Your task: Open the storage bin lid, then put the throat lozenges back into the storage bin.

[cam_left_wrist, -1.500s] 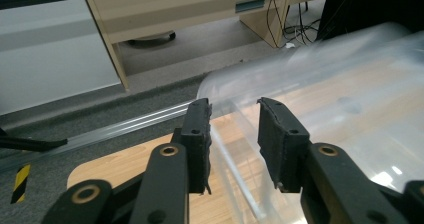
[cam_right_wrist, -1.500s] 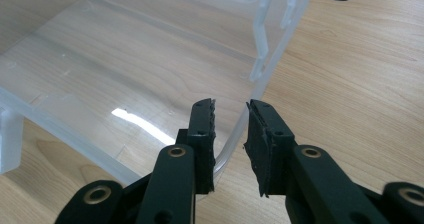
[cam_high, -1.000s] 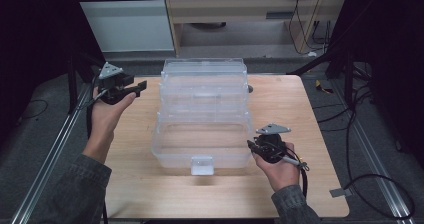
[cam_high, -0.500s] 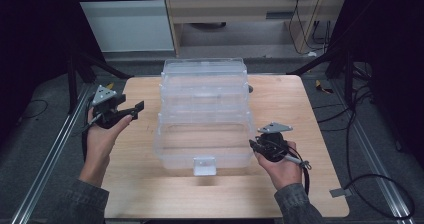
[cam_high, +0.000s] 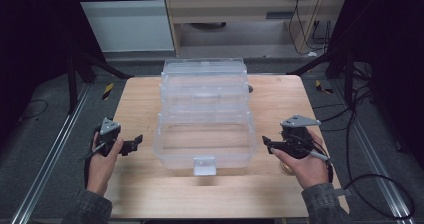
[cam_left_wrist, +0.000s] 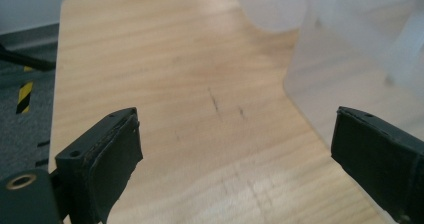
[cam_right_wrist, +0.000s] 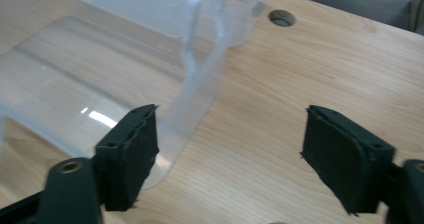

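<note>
A clear plastic tiered box (cam_high: 204, 114) stands open in the middle of the wooden table (cam_high: 140, 99), a white latch (cam_high: 204, 165) on its front. My left gripper (cam_high: 136, 143) is low over the table to the left of the box. Its jaws have just been opening, and in the left gripper view (cam_left_wrist: 240, 159) they stand wide with bare wood between them and the box wall (cam_left_wrist: 350, 59) to the right. My right gripper (cam_high: 266, 143) is just off the box's right wall. Its jaws have just been opening too, and in the right gripper view (cam_right_wrist: 235, 154) the box corner (cam_right_wrist: 200, 89) lies beyond the left pad (cam_right_wrist: 130, 149), untouched.
A round hole (cam_right_wrist: 281, 18) is in the tabletop behind the box's right side. Metal rails (cam_high: 55, 149) run along the floor on both sides, and cables (cam_high: 365, 179) trail at the right. A cabinet (cam_high: 240, 14) stands behind the table.
The left hand came down from beside the box's upper tier to the front left of the table, jaws wider. The right gripper drew away from the box wall and opened.
</note>
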